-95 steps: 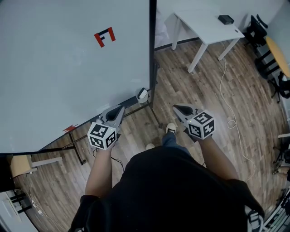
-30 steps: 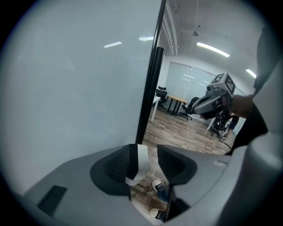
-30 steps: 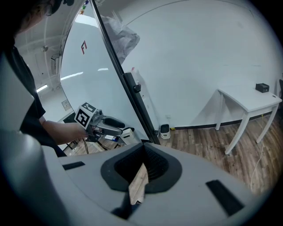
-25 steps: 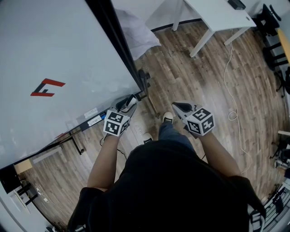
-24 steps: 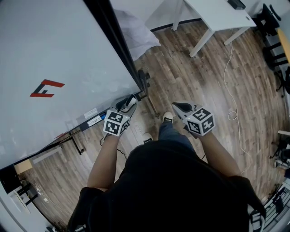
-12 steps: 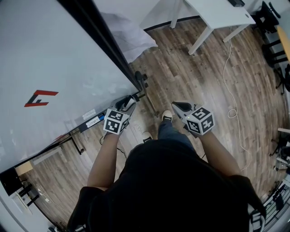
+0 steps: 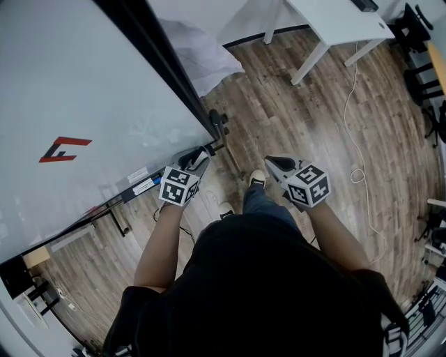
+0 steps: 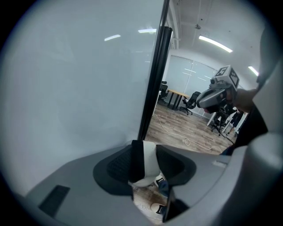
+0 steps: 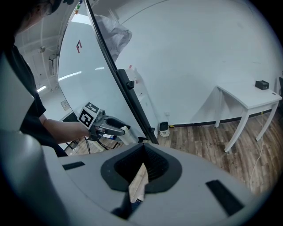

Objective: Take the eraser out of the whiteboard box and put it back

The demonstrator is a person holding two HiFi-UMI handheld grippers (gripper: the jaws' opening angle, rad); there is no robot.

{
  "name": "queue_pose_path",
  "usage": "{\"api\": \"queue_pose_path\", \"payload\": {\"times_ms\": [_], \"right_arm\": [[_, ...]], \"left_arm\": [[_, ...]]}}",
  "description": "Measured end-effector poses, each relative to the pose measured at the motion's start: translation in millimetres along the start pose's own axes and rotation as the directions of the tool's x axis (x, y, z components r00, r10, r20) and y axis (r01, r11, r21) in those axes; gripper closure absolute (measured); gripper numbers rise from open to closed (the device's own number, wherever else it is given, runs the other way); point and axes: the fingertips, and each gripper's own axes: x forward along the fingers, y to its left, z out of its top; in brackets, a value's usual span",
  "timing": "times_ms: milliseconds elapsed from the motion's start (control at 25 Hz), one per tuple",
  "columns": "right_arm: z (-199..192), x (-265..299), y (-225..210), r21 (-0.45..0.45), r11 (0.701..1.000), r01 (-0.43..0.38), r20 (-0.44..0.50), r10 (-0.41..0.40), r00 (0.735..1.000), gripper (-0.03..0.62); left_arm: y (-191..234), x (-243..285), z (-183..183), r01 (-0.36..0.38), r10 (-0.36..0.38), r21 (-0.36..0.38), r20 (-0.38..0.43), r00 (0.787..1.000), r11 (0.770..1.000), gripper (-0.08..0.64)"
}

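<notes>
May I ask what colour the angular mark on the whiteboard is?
The mark is red and black, clearest in the head view.

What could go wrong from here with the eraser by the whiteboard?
The left gripper has just been closing its jaws on the eraser; a weak pinch could let it slip and drop to the wooden floor. That gripper also sits close to the black frame of the whiteboard, so pulling away carelessly might bump it.

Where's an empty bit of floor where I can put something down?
The widest bare patch of wooden floor lies between the whiteboard's black edge, the white table's legs and the white cable. More bare boards run right of the cable. It's crowded by the whiteboard's bottom corner, around the person's shoes.
</notes>
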Motion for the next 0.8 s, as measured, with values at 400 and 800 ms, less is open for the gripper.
{"api": "queue_pose_path", "payload": {"times_ms": [400, 800], "right_arm": [[-1.6, -4.9, 6.5, -0.012, 1.000, -0.005, 0.004, 0.006, 1.000, 0.597], [-3.4, -11.9, 16.9, -0.029, 0.999, -0.012, 0.015, 0.012, 1.000, 0.597]], "left_arm": [[-2.4, -6.9, 2.0, -0.012, 0.012, 0.012, 0.007, 1.000, 1.000, 0.399], [-6.3, -23.6, 13.8, -0.034, 0.032, 0.033, 0.049, 0.998, 0.999, 0.407]]}}
